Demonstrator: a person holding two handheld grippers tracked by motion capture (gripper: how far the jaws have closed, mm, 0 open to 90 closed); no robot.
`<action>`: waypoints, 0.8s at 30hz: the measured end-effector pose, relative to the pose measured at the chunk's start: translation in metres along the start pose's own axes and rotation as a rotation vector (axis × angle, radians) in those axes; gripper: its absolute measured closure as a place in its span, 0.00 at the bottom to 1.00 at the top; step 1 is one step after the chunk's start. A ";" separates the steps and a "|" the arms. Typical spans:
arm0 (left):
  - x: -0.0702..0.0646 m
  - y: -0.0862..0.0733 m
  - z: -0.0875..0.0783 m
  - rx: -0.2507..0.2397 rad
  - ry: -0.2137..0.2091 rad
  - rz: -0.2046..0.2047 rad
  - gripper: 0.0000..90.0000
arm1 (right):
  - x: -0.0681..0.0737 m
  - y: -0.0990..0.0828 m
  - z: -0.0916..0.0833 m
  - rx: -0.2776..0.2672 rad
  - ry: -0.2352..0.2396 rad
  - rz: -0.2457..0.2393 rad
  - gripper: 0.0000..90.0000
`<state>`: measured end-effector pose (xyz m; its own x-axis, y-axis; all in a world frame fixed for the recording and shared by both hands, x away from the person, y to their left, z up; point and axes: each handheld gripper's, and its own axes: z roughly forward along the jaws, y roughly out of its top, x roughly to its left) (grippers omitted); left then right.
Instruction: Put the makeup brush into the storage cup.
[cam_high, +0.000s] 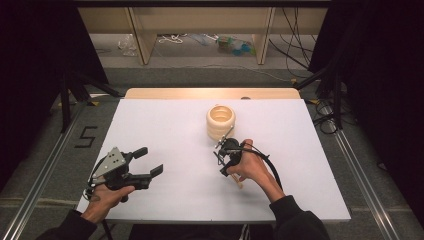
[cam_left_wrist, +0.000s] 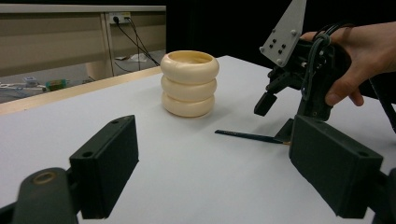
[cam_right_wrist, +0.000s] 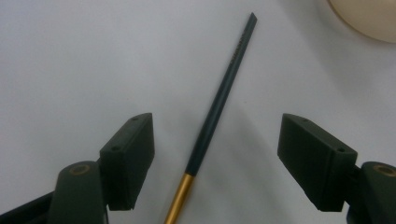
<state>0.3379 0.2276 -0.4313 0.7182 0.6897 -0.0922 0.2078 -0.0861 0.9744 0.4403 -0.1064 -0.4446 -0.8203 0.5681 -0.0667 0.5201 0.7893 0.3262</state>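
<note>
Both grippers: black blocky jaws w/ small screw holes. Left gripper (cam_high: 148, 161): grey 3-cornered plate. Right gripper (cam_high: 223, 150): black cable. Dark sleeves.

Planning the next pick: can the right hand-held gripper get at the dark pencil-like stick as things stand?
Probably yes. The right hand-held gripper has its jaws open on either side of the stick, which lies flat on the white table. The cream ringed pot stands apart, beyond its tip.

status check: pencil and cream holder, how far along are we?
Nothing looks done: the pencil lies flat on the white table, outside the cream ringed holder. In hand: the right gripper hovers open, jaws astride the pencil, not closed on it. The left gripper is open, idle. Left, probably: grasp, lift, drop into holder.
</note>
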 end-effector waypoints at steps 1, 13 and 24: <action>0.000 0.000 0.000 0.000 0.000 0.001 0.17 | 0.000 0.000 0.000 0.005 0.000 0.002 0.34; 0.000 0.000 0.000 0.001 -0.001 0.001 0.17 | 0.000 0.003 0.005 0.057 0.009 0.023 0.38; 0.000 0.000 0.000 0.001 -0.002 0.001 0.17 | -0.001 0.007 0.009 0.066 0.013 0.019 0.42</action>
<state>0.3378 0.2274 -0.4313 0.7198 0.6881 -0.0915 0.2079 -0.0879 0.9742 0.4466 -0.0995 -0.4509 -0.8131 0.5801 -0.0484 0.5496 0.7924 0.2646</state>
